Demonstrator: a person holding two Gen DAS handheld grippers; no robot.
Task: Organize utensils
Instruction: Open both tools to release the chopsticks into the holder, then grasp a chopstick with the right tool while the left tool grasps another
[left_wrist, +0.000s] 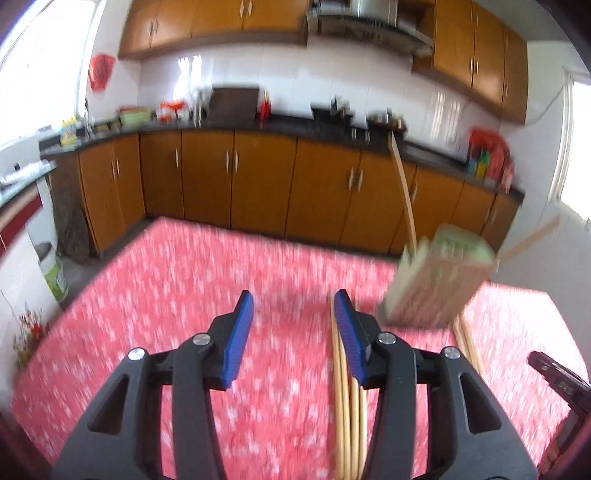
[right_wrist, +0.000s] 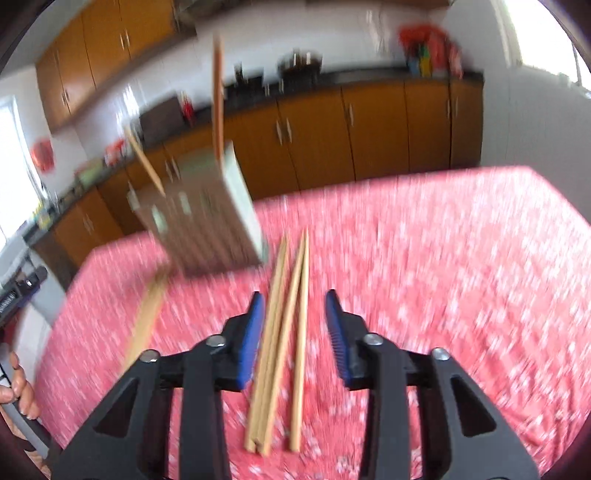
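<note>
A tan slotted utensil holder (left_wrist: 439, 280) stands on the red patterned tablecloth (left_wrist: 184, 295) with two chopsticks (left_wrist: 402, 184) sticking out of it. It also shows in the right wrist view (right_wrist: 207, 218). My left gripper (left_wrist: 293, 314) is open and empty; several chopsticks (left_wrist: 349, 417) lie on the cloth under its right finger. My right gripper (right_wrist: 295, 314) is open, hovering over several loose chopsticks (right_wrist: 284, 332) lying between its fingers. More chopsticks (right_wrist: 147, 317) lie left of the holder.
Orange kitchen cabinets (left_wrist: 258, 184) and a dark countertop (left_wrist: 295, 123) with clutter run behind the table. The right gripper's body (left_wrist: 557, 376) shows at the right edge of the left wrist view. A hand (right_wrist: 18, 387) shows at lower left in the right wrist view.
</note>
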